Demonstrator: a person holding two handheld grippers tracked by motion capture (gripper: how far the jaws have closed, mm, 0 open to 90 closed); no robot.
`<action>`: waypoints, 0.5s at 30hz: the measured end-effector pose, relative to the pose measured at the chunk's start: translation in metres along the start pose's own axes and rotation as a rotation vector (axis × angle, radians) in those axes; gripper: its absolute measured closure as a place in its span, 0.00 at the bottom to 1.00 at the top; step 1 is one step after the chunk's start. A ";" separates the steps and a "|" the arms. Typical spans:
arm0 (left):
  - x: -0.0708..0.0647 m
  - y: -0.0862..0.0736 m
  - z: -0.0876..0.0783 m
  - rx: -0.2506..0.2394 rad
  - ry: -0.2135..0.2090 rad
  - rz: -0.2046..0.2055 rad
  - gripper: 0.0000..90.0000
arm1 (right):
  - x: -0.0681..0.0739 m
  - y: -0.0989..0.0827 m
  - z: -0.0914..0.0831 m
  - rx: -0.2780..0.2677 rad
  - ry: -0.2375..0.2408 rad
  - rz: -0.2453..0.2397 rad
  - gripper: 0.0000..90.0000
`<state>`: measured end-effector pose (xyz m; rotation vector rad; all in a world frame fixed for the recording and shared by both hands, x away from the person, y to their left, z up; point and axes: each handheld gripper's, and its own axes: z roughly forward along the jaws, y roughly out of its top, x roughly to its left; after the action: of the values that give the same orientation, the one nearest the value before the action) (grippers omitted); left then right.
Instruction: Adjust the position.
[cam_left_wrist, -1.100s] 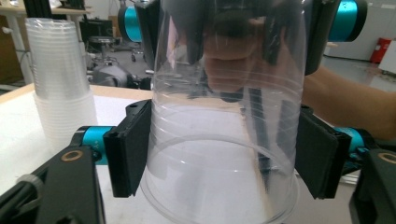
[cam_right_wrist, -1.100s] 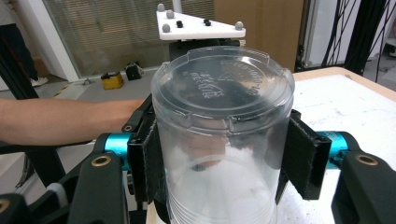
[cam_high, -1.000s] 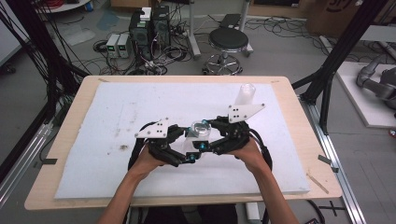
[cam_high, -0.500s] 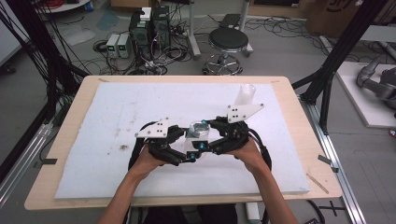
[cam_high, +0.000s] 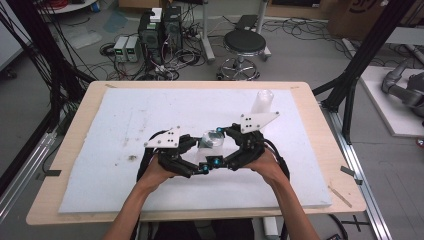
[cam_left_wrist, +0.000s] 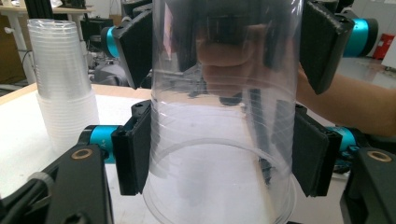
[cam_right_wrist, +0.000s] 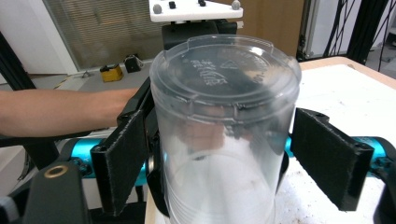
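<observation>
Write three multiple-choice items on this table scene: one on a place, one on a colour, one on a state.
1. Where does the stack of cups stand?
A. far right part of the table
B. near left corner
C. on the floor

2. What colour is the sheet covering the table?
A. green
B. white
C. black

3. Whose jaws press on the clear cup?
A. the left gripper
B. the right gripper
C. neither

Key:
1 A, the stack stands beyond the right hand.
2 B, the sheet is plain white.
3 A, the left jaws clamp the cup's sides. The right jaws have just been opening and stand off it.
</observation>
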<state>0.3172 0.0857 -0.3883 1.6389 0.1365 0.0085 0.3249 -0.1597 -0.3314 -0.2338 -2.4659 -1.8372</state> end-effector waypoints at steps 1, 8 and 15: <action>0.000 0.001 -0.002 0.008 0.002 0.000 0.36 | 0.000 0.000 0.000 0.001 0.000 -0.002 0.20; -0.001 0.009 -0.018 0.108 0.038 0.026 0.36 | 0.001 0.001 -0.009 0.027 -0.020 0.000 0.18; 0.000 0.022 -0.028 0.278 0.043 0.057 0.36 | 0.003 0.002 -0.015 0.104 -0.050 -0.008 0.18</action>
<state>0.3161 0.1117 -0.3647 1.9210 0.1283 0.0713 0.3212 -0.1734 -0.3243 -0.2678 -2.5898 -1.7207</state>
